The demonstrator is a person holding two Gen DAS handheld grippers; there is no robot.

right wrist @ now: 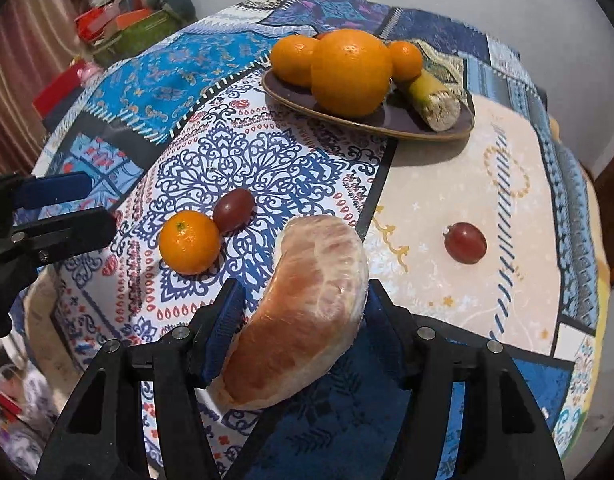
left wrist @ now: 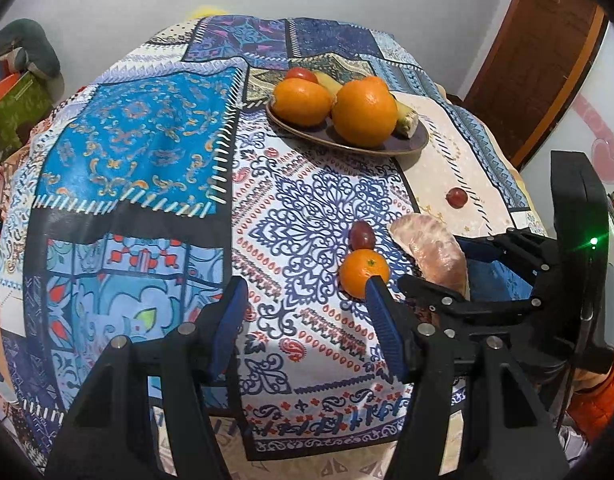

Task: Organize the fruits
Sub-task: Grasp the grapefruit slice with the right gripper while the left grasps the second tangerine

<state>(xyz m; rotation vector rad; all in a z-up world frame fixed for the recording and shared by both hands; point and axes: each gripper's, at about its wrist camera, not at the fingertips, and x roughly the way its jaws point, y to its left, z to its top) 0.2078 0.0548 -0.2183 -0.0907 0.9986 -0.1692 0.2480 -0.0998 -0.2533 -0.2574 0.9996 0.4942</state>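
My right gripper (right wrist: 303,312) clamped on peeled pinkish pomelo segment (right wrist: 303,316), held over near edge of patchwork-cloth table (right wrist: 467,280). My left gripper (left wrist: 303,300) spread wide, nothing between fingers, right fingertip (left wrist: 377,292) just in front of small orange mandarin (left wrist: 363,272). Dark red grape (left wrist: 362,235) touching mandarin's far side. Second red grape (right wrist: 465,243) alone, well apart toward right edge. Far side: dark oval plate (right wrist: 427,124) carrying oranges (right wrist: 351,72) and cut banana piece (right wrist: 431,98).
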